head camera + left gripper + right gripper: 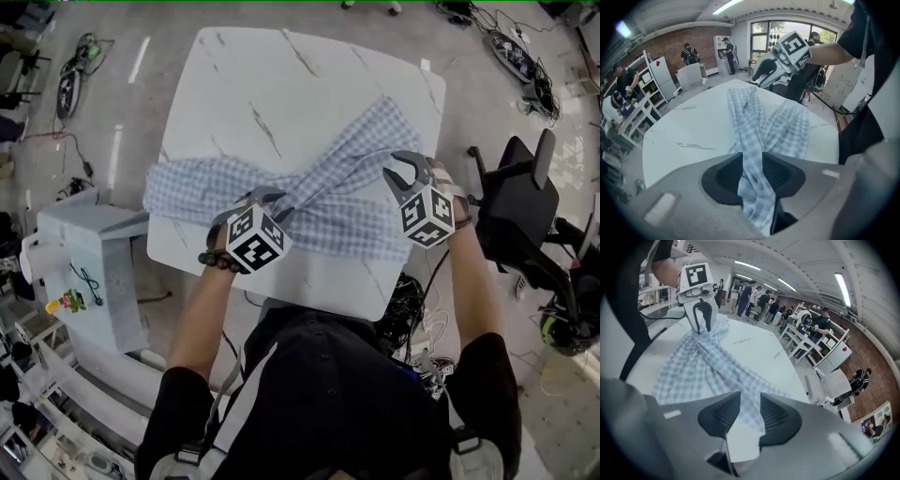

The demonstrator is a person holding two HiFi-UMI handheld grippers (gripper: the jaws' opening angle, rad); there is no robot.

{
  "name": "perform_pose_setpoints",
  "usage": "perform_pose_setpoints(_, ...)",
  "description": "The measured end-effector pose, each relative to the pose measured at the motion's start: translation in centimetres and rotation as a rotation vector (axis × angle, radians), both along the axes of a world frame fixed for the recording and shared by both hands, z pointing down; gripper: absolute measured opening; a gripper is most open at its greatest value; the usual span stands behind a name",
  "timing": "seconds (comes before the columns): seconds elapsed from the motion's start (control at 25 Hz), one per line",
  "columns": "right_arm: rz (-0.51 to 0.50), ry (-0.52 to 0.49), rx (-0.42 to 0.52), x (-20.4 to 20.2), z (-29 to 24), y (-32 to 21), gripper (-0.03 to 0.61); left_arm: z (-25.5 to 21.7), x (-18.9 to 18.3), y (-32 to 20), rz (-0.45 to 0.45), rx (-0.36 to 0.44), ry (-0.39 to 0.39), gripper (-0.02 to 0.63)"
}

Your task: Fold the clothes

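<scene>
From the head view we see the checked cloth (347, 211) lying across the near half of the white marble table (281, 84). Its two long bands cross near the middle, and one runs off to the far right. The left gripper (277, 202) sits at the crossing, and the right gripper (401, 173) is over the cloth's right side. A black chair (525, 197) stands to the right of the table.

In the left gripper view we find the left gripper (749, 161) with its jaws nearly closed, pinching a bunched fold of the checked cloth (787, 126). The fold fills the narrow gap. The right gripper (759, 79) touches the cloth's far end.

In the right gripper view we see the right gripper (750, 408) with an equally narrow gap, the edge of the checked cloth (689, 371) caught between its tips. The left gripper (701, 324) stands on the far bunch.
</scene>
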State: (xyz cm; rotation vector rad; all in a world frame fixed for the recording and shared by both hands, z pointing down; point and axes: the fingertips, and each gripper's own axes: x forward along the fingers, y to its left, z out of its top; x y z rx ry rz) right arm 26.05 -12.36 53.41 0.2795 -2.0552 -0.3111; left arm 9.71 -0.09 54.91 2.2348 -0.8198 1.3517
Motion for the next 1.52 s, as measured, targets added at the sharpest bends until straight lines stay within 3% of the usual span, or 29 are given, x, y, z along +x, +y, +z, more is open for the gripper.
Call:
perform_pose_setpoints(0.36,-0.153,0.157,-0.001,-3.2,2.9,-7.6,0.112,1.9,-1.7,0.4,-0.086,-0.064,0.007,0.138)
perform_pose_setpoints(0.72,-0.258,0.331,-0.051,-4.6,7.7,-11.8,0.147,4.5,-1.9,0.5,-0.138,-0.117,0.049,0.138)
perform_pose_setpoints(0.88,-0.325,0.382,-0.114,-5.0,8.3,-12.1,0.172,5.3,-2.1,0.5,-0.152,-0.13,0.047,0.14)
perform_pose_setpoints(1.04,-0.364,0.441,-0.247,-5.1,8.7,-11.8,0.167,6.1,-2.3,0.6,-0.193,-0.143,0.061,0.14)
perform_pose_setpoints(1.2,-0.32,0.436,-0.389,-5.4,8.2,-11.5,0.138,6.1,-2.4,0.5,-0.218,-0.142,0.08,0.13)
perform_pose_setpoints(1.24,-0.324,0.432,-0.39,-5.4,8.2,-11.3,0.136,6.2,-2.5,0.5,-0.22,-0.141,0.079,0.126)
perform_pose_setpoints(1.4,-0.351,0.417,-0.34,-5.0,8.6,-10.4,0.026,6.3,-2.9,0.2,-0.227,-0.135,0.069,0.099)
perform_pose_setpoints(1.52,-0.321,0.382,-0.301,-4.4,8.4,-10.0,0.02,5.9,-3.2,0.0,-0.244,-0.127,0.06,0.039)
